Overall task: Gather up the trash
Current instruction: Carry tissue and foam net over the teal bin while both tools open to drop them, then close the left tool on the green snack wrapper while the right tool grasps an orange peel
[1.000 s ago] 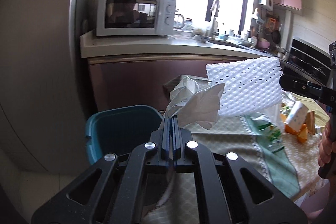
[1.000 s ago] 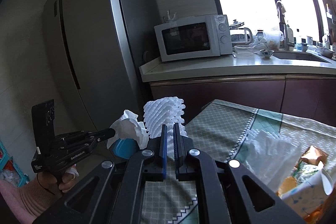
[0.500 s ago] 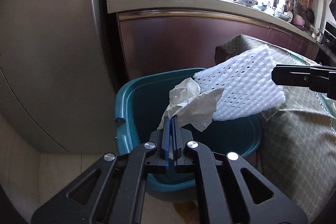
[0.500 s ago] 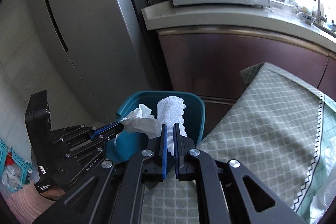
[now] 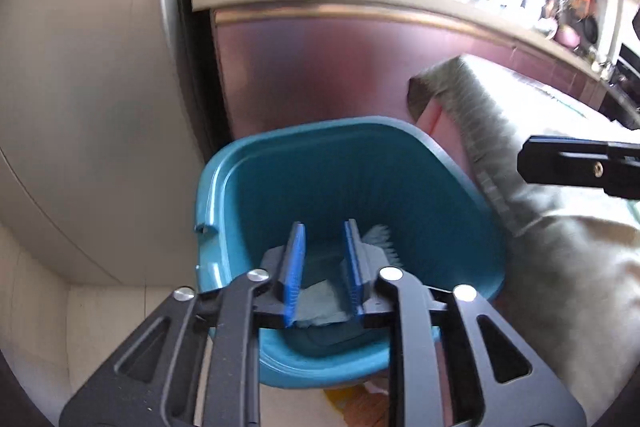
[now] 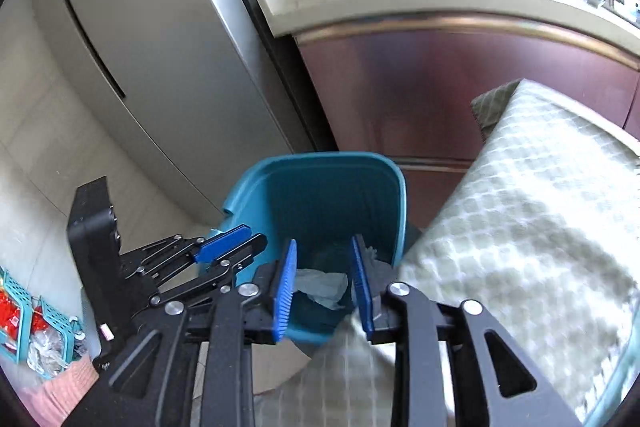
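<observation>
Teal plastic bin point(image 5: 400, 167) holding crumpled tissue point(image 6: 322, 285), left gripper point(image 5: 321, 267) spread empty, right gripper point(image 6: 324, 287) spread empty above it

The bin point(image 5: 304, 163) is smooth teal plastic with a soft sheen. Crumpled paper point(image 6: 320, 285) lies inside it. Each hand-held gripper point(image 5: 322, 267) has matt black arms, shiny metal bolts and ribbed blue pads point(image 6: 285, 291). Woven checked cloth point(image 6: 532, 227) covers the tabletop. The fridge point(image 6: 160, 39) is brushed metal.

Left tool point(image 5: 322, 259) hides most trash point(image 5: 320, 301) inside the bin point(image 5: 224, 183).
</observation>
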Demonstrator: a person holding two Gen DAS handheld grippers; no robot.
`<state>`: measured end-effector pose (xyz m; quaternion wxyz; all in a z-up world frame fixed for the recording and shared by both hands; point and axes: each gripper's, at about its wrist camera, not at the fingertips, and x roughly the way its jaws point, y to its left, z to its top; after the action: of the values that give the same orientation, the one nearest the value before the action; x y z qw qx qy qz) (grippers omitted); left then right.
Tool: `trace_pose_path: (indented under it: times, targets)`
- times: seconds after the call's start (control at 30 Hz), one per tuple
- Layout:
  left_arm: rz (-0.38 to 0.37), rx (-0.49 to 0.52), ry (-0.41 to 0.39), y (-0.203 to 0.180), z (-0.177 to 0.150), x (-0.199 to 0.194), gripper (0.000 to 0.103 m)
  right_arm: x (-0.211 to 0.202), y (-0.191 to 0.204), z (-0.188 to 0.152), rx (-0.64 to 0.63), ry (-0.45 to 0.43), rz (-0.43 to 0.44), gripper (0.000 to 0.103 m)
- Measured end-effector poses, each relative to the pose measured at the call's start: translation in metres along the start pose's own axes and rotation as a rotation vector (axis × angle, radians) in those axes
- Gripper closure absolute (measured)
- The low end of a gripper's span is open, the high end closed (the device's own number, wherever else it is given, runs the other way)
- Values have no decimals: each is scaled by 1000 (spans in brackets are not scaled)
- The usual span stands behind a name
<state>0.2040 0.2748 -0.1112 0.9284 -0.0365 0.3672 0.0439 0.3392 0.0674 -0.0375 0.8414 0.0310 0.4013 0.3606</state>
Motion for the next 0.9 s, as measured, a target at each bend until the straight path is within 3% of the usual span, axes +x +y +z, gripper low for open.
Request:
trace_pose_path:
  times: [0.23,0.37,0.6,0.9]
  targets:
    - [-158,66,-139,-50,18,-57,65,-95,-15,-37,-23,-148,-45,65]
    - [-278,140,-163,-91,18,-81,62,-144,-39,-65,35,-219,-105,62]
    - [-471,248,-135,-166,-4,-110,59,-209,-87,-123,155,-284,-271,62]
    - [-581,298,-23,-241,-34,-108,54,-265,-150,-190,320,-325,-466,59]
